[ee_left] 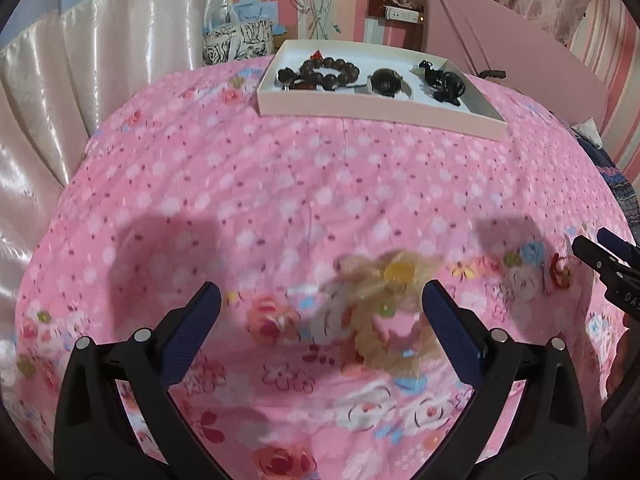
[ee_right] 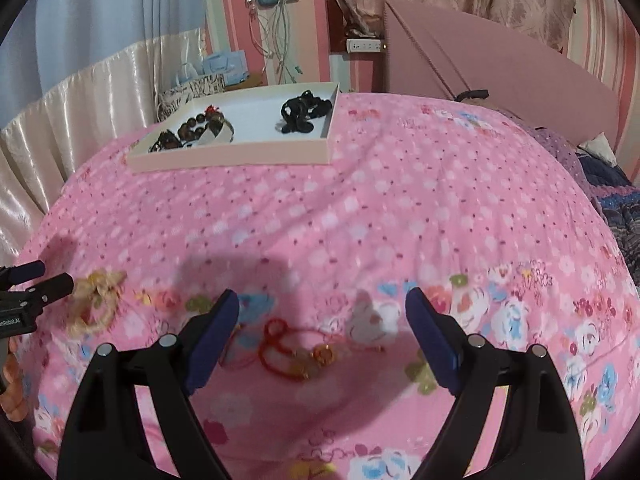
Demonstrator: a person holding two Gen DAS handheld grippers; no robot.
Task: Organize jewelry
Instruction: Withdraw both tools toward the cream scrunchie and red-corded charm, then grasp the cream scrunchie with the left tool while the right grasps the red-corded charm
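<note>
Pink bedspread (ee_right: 360, 208): floral-print cotton, lightly creased, covering the bed.
Left gripper (ee_left: 320, 312): black arms, blue pads apart, around a blurred pale yellow scrunchie-like band (ee_left: 384, 312).
Right gripper (ee_right: 322, 320): jaws spread, untouched red cord bracelet with gold charms (ee_right: 296, 350) between them.
Shallow white cardboard tray (ee_left: 376, 114): holds brown wooden bead bracelet (ee_left: 330, 70), black hair ties (ee_left: 442, 80).

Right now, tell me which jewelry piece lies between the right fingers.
The red cord bracelet with gold charms, on the bedspread; the beige beaded piece lies by the left fingers, the dark ones in the tray.
</note>
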